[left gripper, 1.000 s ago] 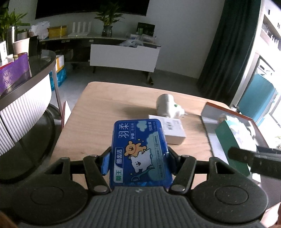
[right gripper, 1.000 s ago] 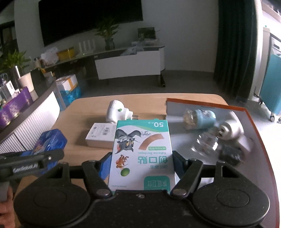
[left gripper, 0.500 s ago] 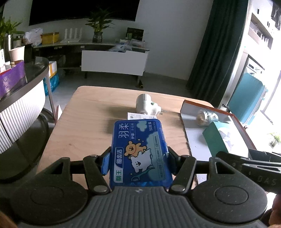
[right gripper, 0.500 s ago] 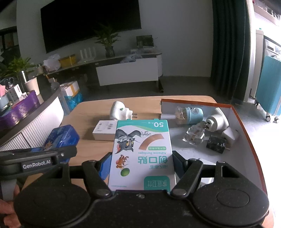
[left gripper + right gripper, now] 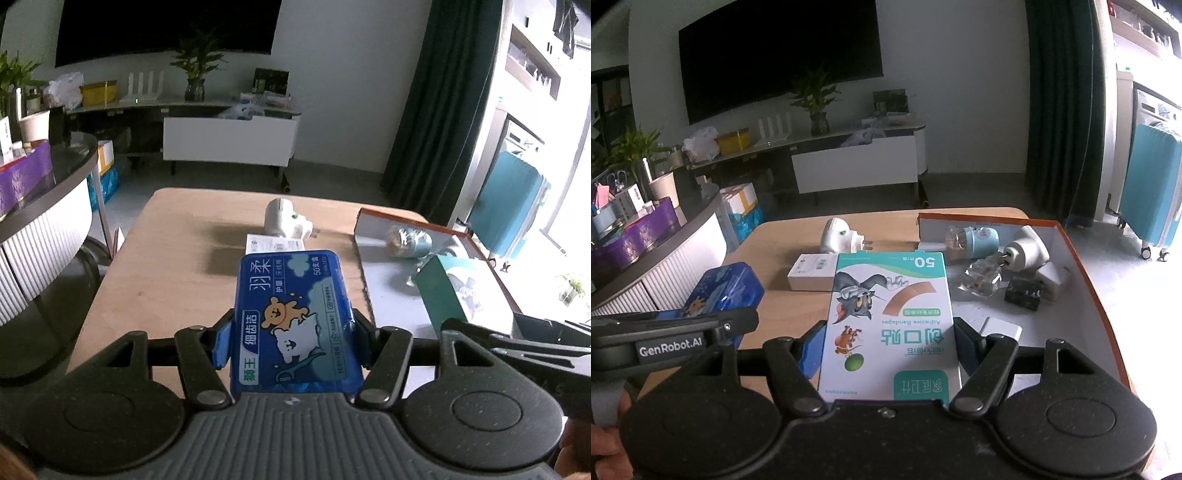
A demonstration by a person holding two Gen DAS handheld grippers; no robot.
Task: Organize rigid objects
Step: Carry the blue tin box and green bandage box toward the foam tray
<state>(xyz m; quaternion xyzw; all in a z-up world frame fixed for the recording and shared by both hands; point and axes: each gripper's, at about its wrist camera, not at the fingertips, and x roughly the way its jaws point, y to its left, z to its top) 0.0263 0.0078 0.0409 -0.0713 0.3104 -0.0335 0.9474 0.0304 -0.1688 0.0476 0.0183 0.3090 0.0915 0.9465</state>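
My left gripper (image 5: 291,341) is shut on a blue floss-pick box (image 5: 291,314) with a bear picture, held flat above the near part of the wooden table (image 5: 166,258). My right gripper (image 5: 890,345) is shut on a white and teal adhesive bandage box (image 5: 890,314) with cartoon figures, just left of the orange-rimmed grey tray (image 5: 1084,269). In the right wrist view, the blue box (image 5: 724,291) shows at the left. In the left wrist view, the bandage box (image 5: 461,291) shows at the right, over the tray (image 5: 399,216).
A white plug-in device (image 5: 838,240) and a flat white box (image 5: 812,271) lie mid-table. The tray holds a blue-capped bottle (image 5: 971,242), a white plug unit (image 5: 1027,251), a clear bottle (image 5: 982,282), a black block (image 5: 1023,295) and a white adapter (image 5: 1052,280). A curved counter (image 5: 44,221) stands left.
Both grippers have drawn back and slightly up with their boxes still clamped. The table items look farther away, and more of the tray shows in both views.
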